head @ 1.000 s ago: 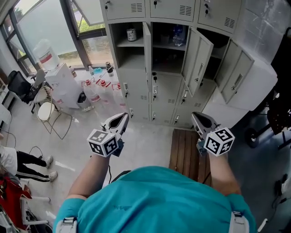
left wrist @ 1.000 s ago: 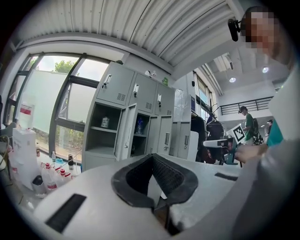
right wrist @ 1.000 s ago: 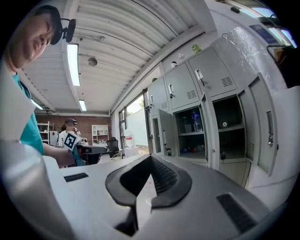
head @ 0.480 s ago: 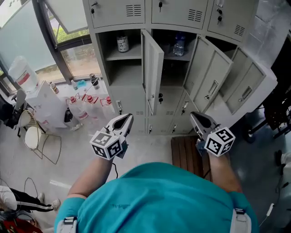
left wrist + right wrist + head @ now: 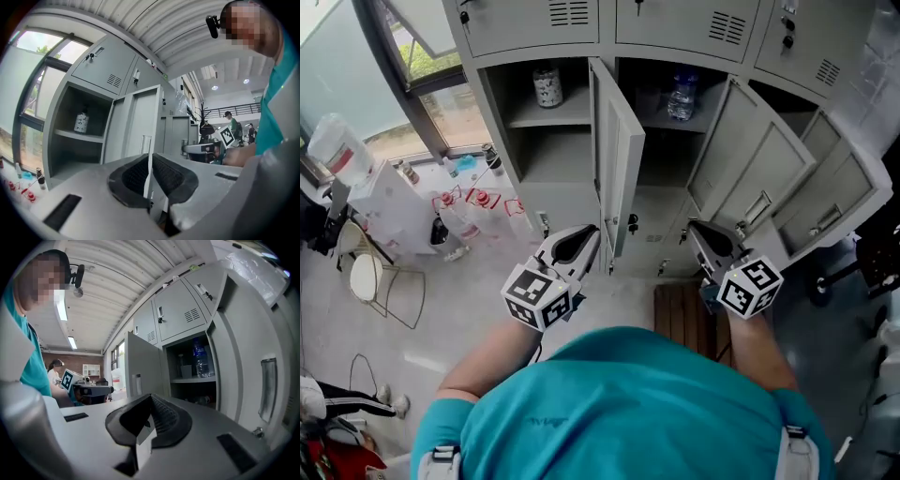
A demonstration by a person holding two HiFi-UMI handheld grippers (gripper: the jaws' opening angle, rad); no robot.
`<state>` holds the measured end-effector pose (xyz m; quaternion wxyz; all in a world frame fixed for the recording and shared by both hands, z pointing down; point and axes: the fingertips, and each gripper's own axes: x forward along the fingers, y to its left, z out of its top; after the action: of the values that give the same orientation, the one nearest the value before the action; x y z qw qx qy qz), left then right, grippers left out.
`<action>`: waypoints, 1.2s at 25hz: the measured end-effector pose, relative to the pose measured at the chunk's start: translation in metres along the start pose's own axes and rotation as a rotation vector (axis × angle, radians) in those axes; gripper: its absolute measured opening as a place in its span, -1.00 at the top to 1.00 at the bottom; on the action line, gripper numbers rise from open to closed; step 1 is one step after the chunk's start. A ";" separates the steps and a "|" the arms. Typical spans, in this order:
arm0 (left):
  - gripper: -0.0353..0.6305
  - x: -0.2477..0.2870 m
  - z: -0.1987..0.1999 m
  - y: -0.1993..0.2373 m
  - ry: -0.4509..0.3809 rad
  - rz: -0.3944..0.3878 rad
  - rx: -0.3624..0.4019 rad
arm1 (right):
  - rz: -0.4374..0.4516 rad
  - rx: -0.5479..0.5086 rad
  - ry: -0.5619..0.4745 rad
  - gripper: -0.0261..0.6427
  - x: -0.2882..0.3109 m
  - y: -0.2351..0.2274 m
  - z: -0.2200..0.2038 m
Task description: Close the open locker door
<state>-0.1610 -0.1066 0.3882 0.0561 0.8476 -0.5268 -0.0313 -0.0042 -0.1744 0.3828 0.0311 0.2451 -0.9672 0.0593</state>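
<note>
A bank of grey sheet-metal lockers (image 5: 581, 202) fills the far side, its flat panels smooth and painted, with louvred vent slots in the closed top doors. Three doors hang open. The middle open locker door (image 5: 621, 155) is a tall thin rectangle standing almost edge-on toward the person, swung out between the left and centre compartments. Two more open doors (image 5: 764, 178) angle out to the right, each with a recessed bar handle. Below them on the pale, glossy floor lies a brown board of wooden slats (image 5: 680, 314).

The left gripper (image 5: 589, 232) hangs just below and left of the middle door's lower edge, with a gap between them. Its ribbed black pads are pressed nearly together with only a hairline slit and nothing between them. The right gripper (image 5: 698, 228) sits over the slats, its pads likewise closed tip to tip and empty.

A clear plastic water bottle (image 5: 681, 96) stands upright on the centre shelf, and a small patterned cylindrical canister (image 5: 547, 86) on the left shelf.
</note>
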 end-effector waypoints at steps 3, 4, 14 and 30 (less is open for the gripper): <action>0.81 0.019 0.003 -0.013 -0.031 0.106 -0.006 | 0.113 -0.009 0.026 0.93 0.006 -0.010 -0.004; 0.73 0.024 0.003 -0.016 -0.038 0.152 -0.002 | 0.153 -0.016 0.035 0.93 0.007 -0.011 -0.005; 0.41 0.060 0.001 -0.020 0.027 0.568 0.146 | 0.390 -0.026 0.076 0.93 0.002 -0.021 -0.019; 0.62 0.034 0.007 0.006 0.087 0.791 0.215 | 0.424 -0.009 0.095 0.93 -0.010 -0.043 -0.027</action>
<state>-0.1519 -0.1404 0.3819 -0.0030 0.5813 -0.8094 0.0839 0.0256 -0.2037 0.4128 0.0647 0.0327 -0.9948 0.0717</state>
